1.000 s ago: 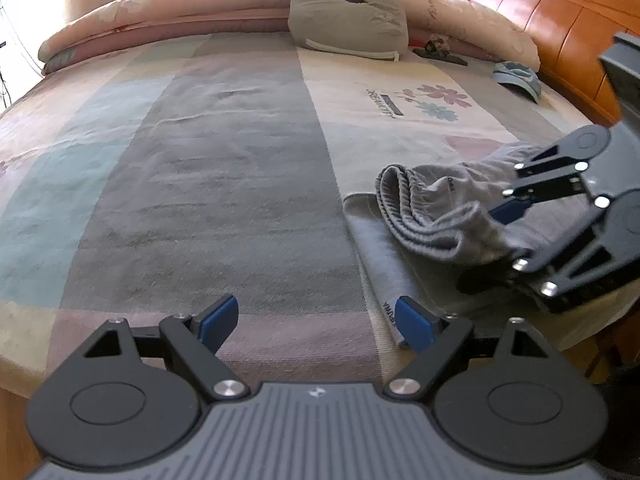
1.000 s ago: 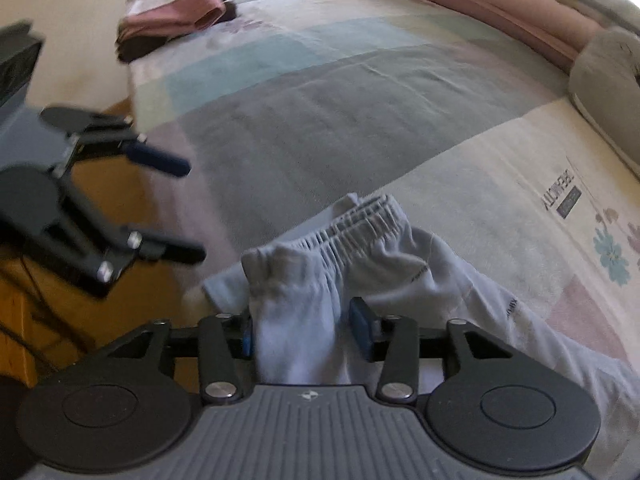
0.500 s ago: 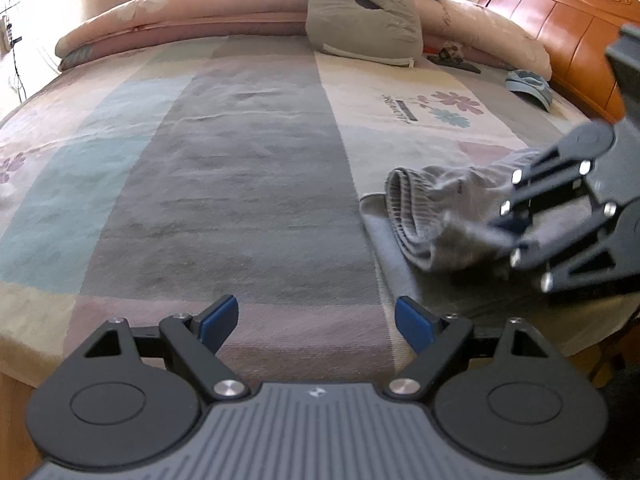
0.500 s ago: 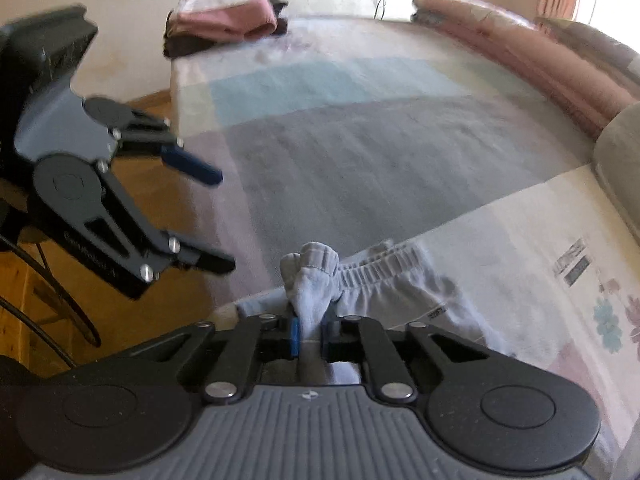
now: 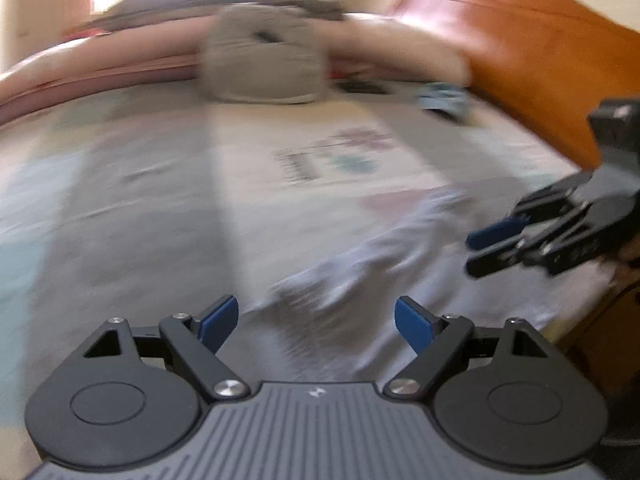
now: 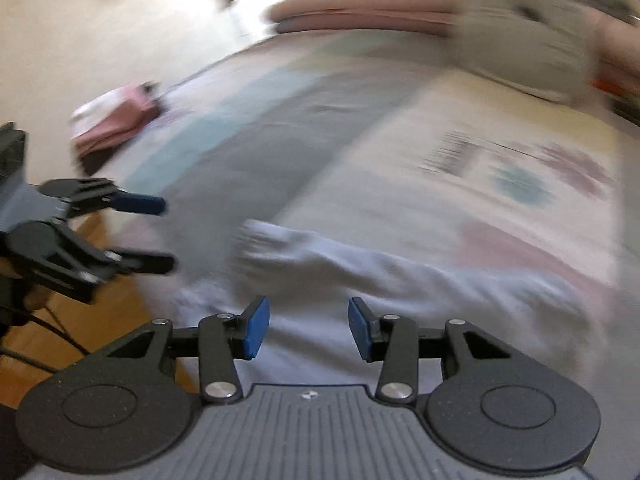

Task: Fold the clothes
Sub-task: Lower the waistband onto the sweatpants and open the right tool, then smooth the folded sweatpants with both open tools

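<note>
Grey sweatpants [image 6: 400, 280] lie on the bed [image 6: 280, 152], stretched along its near edge, waistband bunched toward the middle stripe of the bedspread. Both views are smeared with motion blur, so the fabric's folds are hard to read. From the right wrist, the right tool [image 6: 308, 326] hangs over the pants with its blue pads apart and opening, cloth below them but nothing pinched between. The left wrist catches that same tool [image 5: 480, 250] from the side, just off the pants near the bed's right edge, with daylight between its fingers. The left tool [image 5: 316, 322] is spread wide, empty, the waistband end [image 5: 320, 284] just ahead of it. The right wrist shows it [image 6: 166, 232] out past the bed's near corner, over wooden floor [image 6: 108, 304]. Only the right view finds the pink folded pile [image 6: 116, 124] at the far left corner. Only the left view shows the orange headboard [image 5: 540, 60]. Both catch the grey cushion [image 5: 264, 64] against the rolled quilt [image 6: 360, 8].
</note>
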`<state>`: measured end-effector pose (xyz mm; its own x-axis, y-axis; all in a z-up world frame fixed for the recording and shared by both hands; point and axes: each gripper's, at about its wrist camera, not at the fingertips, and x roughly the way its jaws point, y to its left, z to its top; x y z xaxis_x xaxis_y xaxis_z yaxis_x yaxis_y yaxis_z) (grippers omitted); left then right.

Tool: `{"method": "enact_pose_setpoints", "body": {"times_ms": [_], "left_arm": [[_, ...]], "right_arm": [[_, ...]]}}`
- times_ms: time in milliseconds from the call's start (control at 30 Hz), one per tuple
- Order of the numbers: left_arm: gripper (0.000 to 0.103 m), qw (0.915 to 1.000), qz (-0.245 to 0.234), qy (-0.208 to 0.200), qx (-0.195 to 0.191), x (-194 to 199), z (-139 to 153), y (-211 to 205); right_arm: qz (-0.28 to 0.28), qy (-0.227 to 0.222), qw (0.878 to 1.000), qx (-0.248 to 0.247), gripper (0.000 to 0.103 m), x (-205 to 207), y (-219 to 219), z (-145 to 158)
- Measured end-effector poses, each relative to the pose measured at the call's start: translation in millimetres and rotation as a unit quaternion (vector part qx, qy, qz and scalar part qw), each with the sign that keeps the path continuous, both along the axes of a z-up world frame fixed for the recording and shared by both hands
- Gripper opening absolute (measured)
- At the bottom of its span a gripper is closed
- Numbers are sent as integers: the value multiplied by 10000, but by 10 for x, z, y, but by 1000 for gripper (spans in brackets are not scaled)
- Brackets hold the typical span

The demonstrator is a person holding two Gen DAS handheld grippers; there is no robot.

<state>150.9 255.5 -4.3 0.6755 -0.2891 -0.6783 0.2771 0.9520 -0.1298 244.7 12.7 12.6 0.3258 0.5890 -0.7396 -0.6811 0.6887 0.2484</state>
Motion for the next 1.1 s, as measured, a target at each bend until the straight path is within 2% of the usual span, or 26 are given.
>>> {"method": "enact_pose_setpoints", "body": {"times_ms": [133, 167, 200, 267, 333, 400, 467, 533, 633, 767, 833, 1000, 1067, 1100], "left_arm": [[86, 9973, -565, 324, -333, 302, -177, -399], [86, 9970, -600, 383, -306, 343, -229, -468], [86, 9973, -535, 432, -246, 373, -291, -500], [84, 9971, -61, 739, -178, 444, -439, -419], [76, 9958, 353, 812, -234, 415, -538, -252], [77, 9950, 473, 793, -372, 351, -480, -182], [78, 9954, 612, 723, -113, 316, -378, -285], [85, 9954, 727, 612, 128, 289, -280, -429], [85, 9967, 623, 512, -86, 279, -249, -598], [85, 9936, 755, 837, -114, 337, -421, -731], [85, 9891, 1042, 1032, 113, 340, -533, -705], [85, 9869, 1082, 1073, 531, 336, -436, -770], [85, 9886, 898, 939, 755, 359, -380, -871], [85, 9902, 771, 901, 737, 376, -368, -906]], "right_arm": [[-699, 15, 9974, -171, 49, -88, -523, -116], [-838, 44, 9963, -196, 49, -124, -617, -164], [-949, 75, 9952, -216, 49, -148, -703, -206], [-1104, 111, 9936, -214, 49, -226, -858, -274], [-1201, 144, 9925, -184, 49, -292, -998, -327], [-1237, 102, 9921, -174, 49, -353, -1150, -375], [-1204, 37, 9924, -254, 49, -405, -1292, -425], [-1048, -18, 9940, -305, 49, -459, -1417, -475], [-649, -108, 9978, -67, 49, -521, -1490, -517], [-228, -244, 9984, 446, 48, -520, -1492, -529], [-75, -141, 9975, 693, 48, -479, -1442, -572], [-119, 279, 9966, 764, 45, -458, -1507, -744], [-264, 241, 9960, 819, 45, -428, -1572, -666], [-333, 168, 9955, 875, 46, -395, -1589, -617]]}}
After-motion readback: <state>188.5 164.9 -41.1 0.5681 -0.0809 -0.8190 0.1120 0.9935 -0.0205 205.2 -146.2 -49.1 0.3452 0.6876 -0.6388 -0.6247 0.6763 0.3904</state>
